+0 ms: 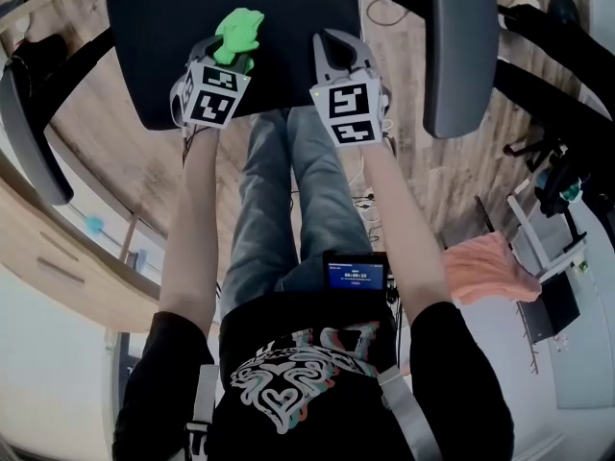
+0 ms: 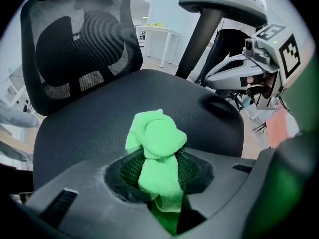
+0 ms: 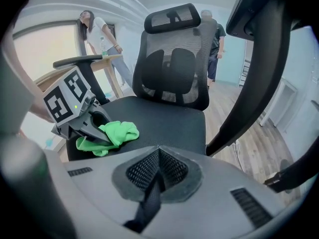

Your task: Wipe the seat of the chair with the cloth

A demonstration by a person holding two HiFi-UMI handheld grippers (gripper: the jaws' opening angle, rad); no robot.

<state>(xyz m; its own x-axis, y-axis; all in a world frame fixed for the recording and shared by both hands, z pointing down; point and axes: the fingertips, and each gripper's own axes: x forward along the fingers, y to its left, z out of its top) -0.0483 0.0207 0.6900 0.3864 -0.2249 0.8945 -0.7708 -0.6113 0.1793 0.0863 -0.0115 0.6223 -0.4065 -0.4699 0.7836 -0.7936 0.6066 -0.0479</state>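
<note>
Your head view looks steeply down onto the front of the seat [image 1: 279, 8]. Both gripper views ride low and close over that seat, facing the backrest [image 2: 75, 49]. All three share the seat and cloth [image 1: 238, 35]; the left gripper view also catches the right gripper [image 2: 214, 78], the right gripper view the left gripper [image 3: 102, 131].

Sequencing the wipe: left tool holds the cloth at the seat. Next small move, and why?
Probably push the left tool forward toward the backrest, pressing the green cloth onto the seat. The cloth is clamped and bunched at the seat's near edge, and most of the seat lies ahead. The right tool is shut and empty.
</note>
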